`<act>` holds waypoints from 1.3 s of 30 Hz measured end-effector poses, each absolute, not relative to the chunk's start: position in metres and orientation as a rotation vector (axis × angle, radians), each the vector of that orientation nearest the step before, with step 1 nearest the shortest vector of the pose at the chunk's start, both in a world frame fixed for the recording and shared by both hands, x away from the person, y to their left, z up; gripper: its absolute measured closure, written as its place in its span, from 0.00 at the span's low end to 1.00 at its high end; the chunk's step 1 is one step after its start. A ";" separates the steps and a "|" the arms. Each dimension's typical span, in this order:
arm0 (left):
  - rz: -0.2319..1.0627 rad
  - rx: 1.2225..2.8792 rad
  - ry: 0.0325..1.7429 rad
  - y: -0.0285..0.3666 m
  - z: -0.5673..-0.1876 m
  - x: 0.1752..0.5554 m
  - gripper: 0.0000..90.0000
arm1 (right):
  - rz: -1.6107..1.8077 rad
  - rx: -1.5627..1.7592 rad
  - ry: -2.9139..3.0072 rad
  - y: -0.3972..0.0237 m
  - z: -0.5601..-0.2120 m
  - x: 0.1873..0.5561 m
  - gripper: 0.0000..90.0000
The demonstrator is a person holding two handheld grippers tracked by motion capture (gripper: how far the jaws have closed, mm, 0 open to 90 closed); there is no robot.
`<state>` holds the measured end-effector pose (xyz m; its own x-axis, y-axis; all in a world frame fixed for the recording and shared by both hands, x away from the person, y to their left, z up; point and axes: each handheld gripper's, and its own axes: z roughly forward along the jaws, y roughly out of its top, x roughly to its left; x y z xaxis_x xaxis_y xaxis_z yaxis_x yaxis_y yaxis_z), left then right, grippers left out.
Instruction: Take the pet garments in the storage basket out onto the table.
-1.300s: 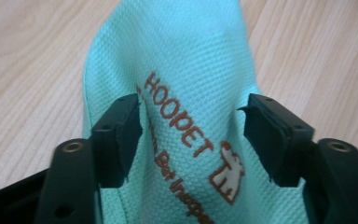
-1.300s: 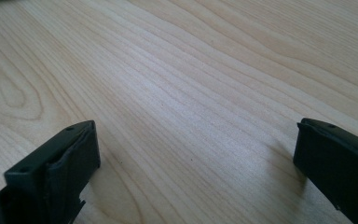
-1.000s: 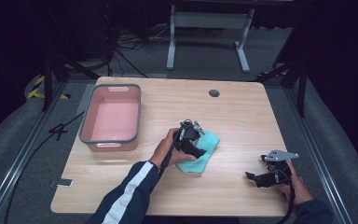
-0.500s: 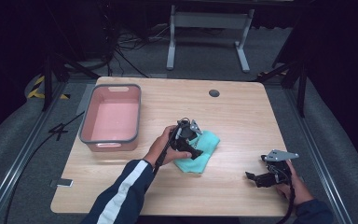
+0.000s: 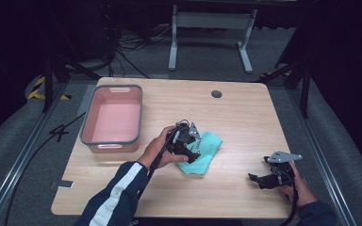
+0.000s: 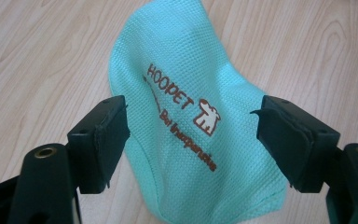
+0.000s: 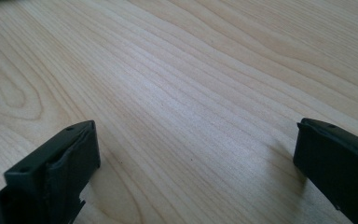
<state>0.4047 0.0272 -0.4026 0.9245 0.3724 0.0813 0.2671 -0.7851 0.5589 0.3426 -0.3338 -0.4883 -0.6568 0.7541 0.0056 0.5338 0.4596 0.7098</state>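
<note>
We see the left gripper (image 6: 191,135) spread wide over a mint-green mesh cloth (image 6: 191,93) printed "HOOPET", its jaws either side of the fabric and holding nothing. The cloth (image 5: 202,151) lies on the wooden table (image 5: 245,117), just right of the pink tub (image 5: 114,118). Well right of the cloth, the right gripper (image 7: 196,163) gapes wide over bare wood, empty.
</note>
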 end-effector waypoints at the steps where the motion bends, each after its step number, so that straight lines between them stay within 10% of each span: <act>1: 0.265 2.535 0.450 0.028 -0.403 0.405 0.30 | 1.004 1.097 2.404 -0.334 -0.488 0.343 0.01; 39: 0.378 2.660 0.376 0.107 -0.417 0.360 0.27 | 1.006 1.096 2.404 -0.334 -0.488 0.342 0.01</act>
<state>0.3596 0.1069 -0.4165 0.9263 0.3174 0.2030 0.2017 -0.8729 0.4443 0.3416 -0.3342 -0.4883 -0.6577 0.7533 0.0065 0.5335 0.4596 0.7101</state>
